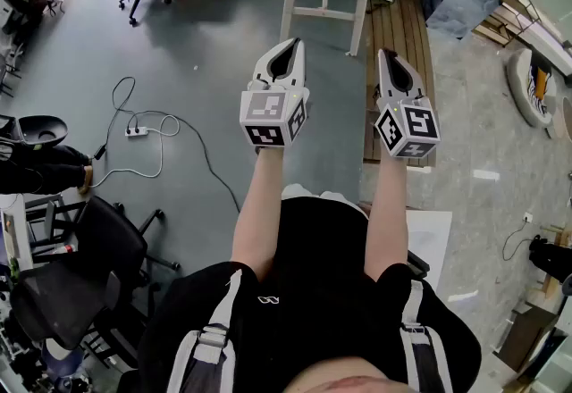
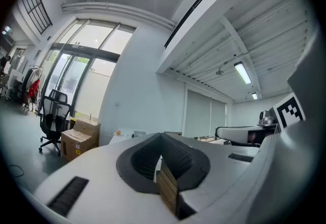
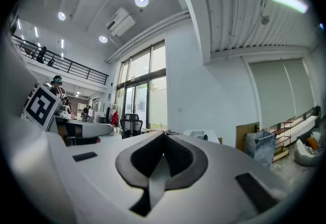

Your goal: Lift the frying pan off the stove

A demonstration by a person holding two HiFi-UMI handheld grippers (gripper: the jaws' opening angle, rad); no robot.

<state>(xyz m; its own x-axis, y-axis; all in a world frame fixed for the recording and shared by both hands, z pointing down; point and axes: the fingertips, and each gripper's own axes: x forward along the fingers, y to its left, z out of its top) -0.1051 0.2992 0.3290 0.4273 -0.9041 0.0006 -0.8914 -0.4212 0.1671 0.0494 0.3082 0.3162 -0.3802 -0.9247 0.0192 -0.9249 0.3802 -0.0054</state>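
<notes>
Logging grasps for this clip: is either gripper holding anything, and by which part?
Nothing is held. The left gripper and right gripper both have jaws together, empty.

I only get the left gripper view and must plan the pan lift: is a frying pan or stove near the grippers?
Observer: None shows. In the head view the left gripper and right gripper are held out over grey floor.
Operator: Is the right one holding anything?
Observer: No, it is shut and empty.
Operator: Anything underfoot?
Observer: A power strip lies on the floor to the person's left.
</notes>
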